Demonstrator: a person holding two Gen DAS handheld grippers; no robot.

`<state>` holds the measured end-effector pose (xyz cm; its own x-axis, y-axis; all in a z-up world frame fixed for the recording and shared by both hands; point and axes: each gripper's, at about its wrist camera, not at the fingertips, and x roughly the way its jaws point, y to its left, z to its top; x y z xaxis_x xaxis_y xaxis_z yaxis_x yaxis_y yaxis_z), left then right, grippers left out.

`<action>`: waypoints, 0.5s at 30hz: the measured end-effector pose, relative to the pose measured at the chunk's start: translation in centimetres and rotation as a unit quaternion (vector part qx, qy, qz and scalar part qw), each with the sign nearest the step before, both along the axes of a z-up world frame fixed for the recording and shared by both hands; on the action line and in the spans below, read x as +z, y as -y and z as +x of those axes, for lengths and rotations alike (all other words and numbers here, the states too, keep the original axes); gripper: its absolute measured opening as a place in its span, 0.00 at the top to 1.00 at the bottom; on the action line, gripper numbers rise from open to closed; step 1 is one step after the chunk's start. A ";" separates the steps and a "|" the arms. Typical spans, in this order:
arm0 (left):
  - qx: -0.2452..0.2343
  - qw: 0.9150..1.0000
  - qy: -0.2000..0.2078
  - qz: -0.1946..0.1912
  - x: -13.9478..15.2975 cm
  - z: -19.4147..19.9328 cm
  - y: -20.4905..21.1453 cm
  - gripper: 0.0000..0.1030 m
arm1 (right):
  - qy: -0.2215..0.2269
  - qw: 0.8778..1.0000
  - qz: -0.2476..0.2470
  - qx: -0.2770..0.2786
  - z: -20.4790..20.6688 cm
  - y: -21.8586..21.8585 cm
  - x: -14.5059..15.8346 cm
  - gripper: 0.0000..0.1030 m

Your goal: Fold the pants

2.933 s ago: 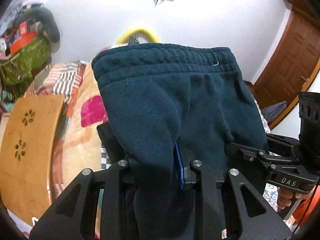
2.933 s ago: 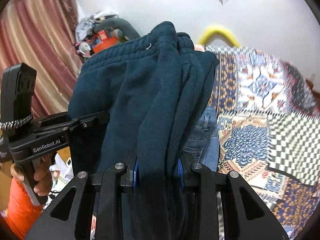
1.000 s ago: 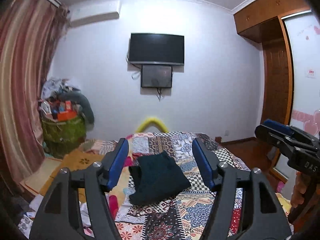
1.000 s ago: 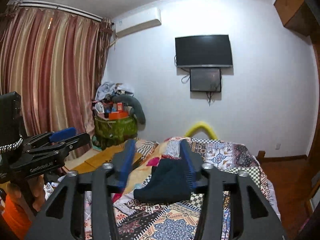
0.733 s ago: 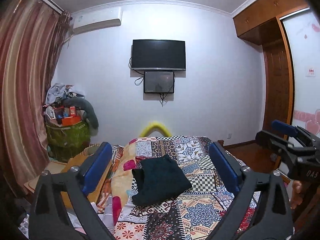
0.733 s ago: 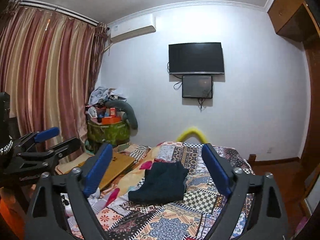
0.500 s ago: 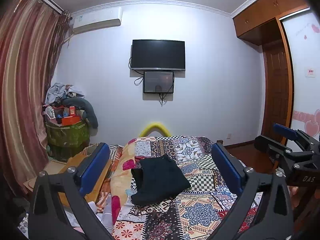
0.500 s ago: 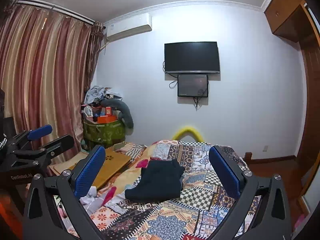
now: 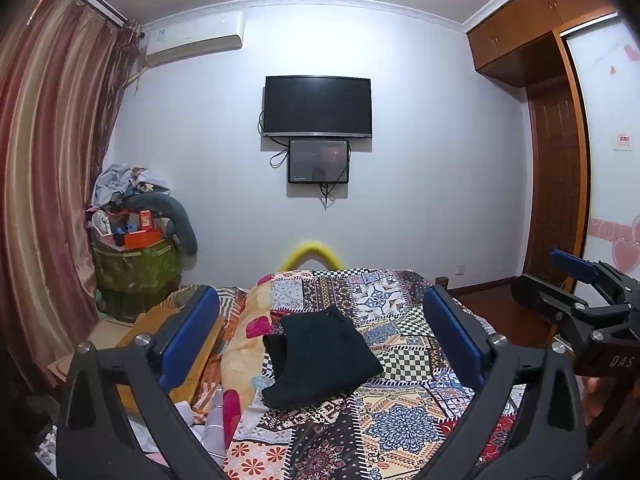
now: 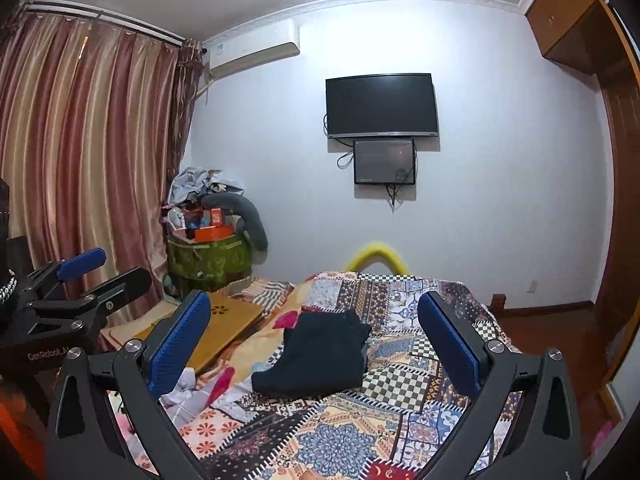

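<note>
Lying folded on the bed (image 9: 404, 426), apparently at twelve o'clock, the pants (image 9: 320, 356) are sitting apart from both spread, empty grippers: left gripper (image 9: 320, 336), right gripper (image 10: 314, 334).

The pants (image 9: 320, 354) (image 10: 318, 354) are dark navy, of a thick soft cloth; they lie folded into a compact, roughly rectangular bundle, flat on the patchwork bedspread, around the middle of the bed and toward its left side; the bundle sits at a slant, its near-left corner lowest; layered edges show along its left side; nothing touches it.
</note>
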<state>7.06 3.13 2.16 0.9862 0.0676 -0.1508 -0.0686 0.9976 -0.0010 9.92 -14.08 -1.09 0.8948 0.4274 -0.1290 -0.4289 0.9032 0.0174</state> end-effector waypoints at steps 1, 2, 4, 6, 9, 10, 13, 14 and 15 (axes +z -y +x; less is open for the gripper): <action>-0.001 1.000 -0.001 0.000 0.0 0.1 0.0 0.00 | 0.000 1.000 0.000 -0.001 0.0 0.0 0.0 0.00; -0.002 1.000 -0.001 -0.001 -0.1 0.1 0.0 0.00 | 0.000 1.000 0.000 -0.002 -0.1 0.1 0.0 0.00; -0.004 1.000 -0.002 -0.001 -0.1 0.2 -0.2 0.00 | -0.001 1.000 0.001 -0.002 -0.1 0.2 0.0 0.00; -0.005 1.000 -0.002 -0.001 -0.1 0.3 -0.2 0.00 | -0.003 1.000 0.001 -0.003 -0.2 0.3 0.0 0.00; -0.007 1.000 -0.002 -0.002 -0.1 0.3 -0.3 0.00 | -0.003 1.000 0.003 -0.005 -0.3 0.5 0.2 0.00; -0.009 1.000 -0.003 -0.002 -0.1 0.2 -0.3 0.00 | -0.003 1.000 0.003 -0.005 -0.4 0.6 0.2 0.00; -0.010 1.000 -0.003 -0.001 -0.1 0.2 -0.2 0.00 | -0.003 1.000 0.006 -0.005 -0.5 0.7 0.4 0.00; -0.010 1.000 -0.003 0.000 -0.1 0.2 -0.2 0.00 | -0.003 1.000 0.006 -0.005 -0.4 0.7 0.4 0.00; -0.010 1.000 -0.003 0.000 -0.1 0.3 -0.2 0.00 | -0.003 1.000 0.006 -0.004 -0.5 0.8 0.4 0.00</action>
<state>7.32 3.34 2.06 0.9866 0.0473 -0.1565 -0.0481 0.9988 -0.0016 9.45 -14.86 -0.69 0.8977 0.4210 -0.1298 -0.4208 0.9067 0.0305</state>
